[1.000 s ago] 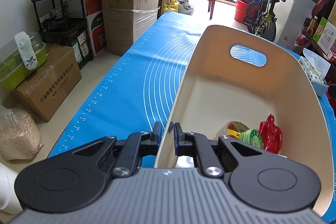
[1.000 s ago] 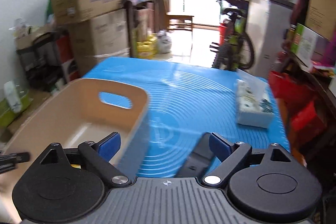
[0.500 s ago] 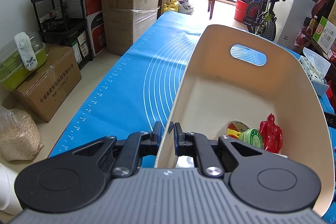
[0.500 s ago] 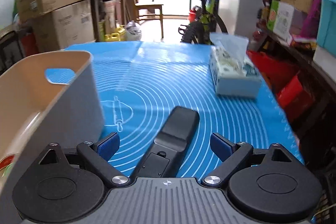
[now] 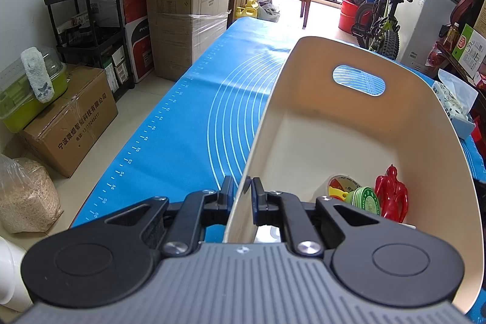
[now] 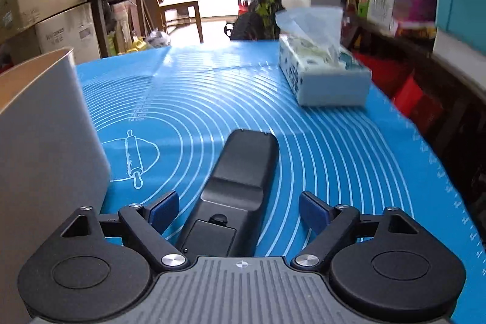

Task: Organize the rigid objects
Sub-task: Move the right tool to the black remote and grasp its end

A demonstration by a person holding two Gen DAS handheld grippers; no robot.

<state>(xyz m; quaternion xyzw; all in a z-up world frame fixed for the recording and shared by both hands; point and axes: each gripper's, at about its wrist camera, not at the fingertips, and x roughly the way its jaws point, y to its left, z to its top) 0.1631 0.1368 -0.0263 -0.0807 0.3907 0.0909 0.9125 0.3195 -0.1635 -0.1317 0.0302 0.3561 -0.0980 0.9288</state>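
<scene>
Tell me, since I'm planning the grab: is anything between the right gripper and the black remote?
Nothing visible. The right gripper has its jaws open on either side of the black remote, which lies on the blue mat. The bin stands off to the left.

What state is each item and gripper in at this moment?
left gripper: shut on the bin wall.
right gripper: open, astride the remote, not touching it.
bin: upright on the blue mat, partly filled.
remote: lying back-up on the mat, outside the bin.
red figure, tape roll, green disc: inside the bin.
tissue box: open, tissue sticking up.
</scene>
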